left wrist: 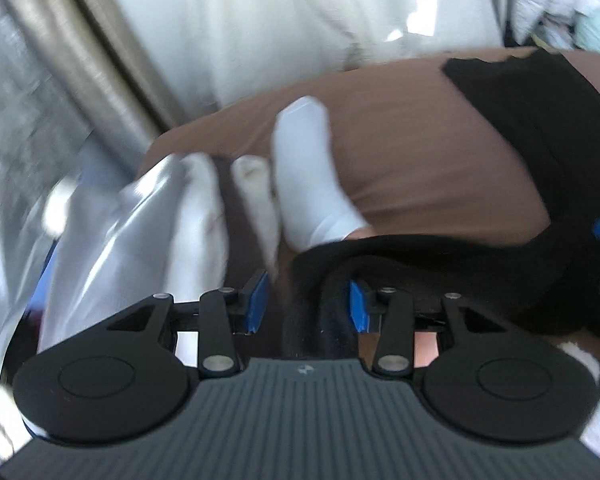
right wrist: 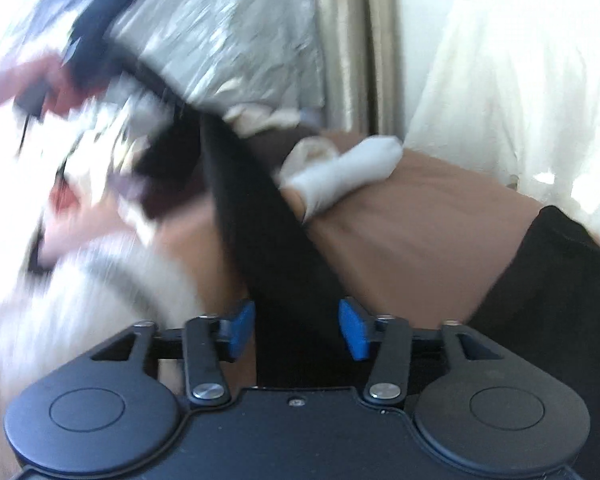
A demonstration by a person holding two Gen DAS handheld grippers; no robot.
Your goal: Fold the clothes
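Both grippers released over the brown bed cover, black garment between them.

We take the brown cover [left wrist: 420, 152] as our reference; it spans the middle of both wrist views, with a pale curtain [left wrist: 260, 20] hanging behind it. The black garment [left wrist: 520, 132] lies across the cover and drapes toward both tools. We see white socks [left wrist: 304, 168] resting on the cover's far edge, beside crumpled silver fabric [left wrist: 112, 240]. The left gripper [left wrist: 308, 300] is released: its blue pads stand apart and press on nothing, although black cloth lies in the gap. The right gripper [right wrist: 296, 330] is likewise released, pads apart, a black strip [right wrist: 260, 220] of the garment running between them untouched. The left portion of the right wrist view is too blurred to read.
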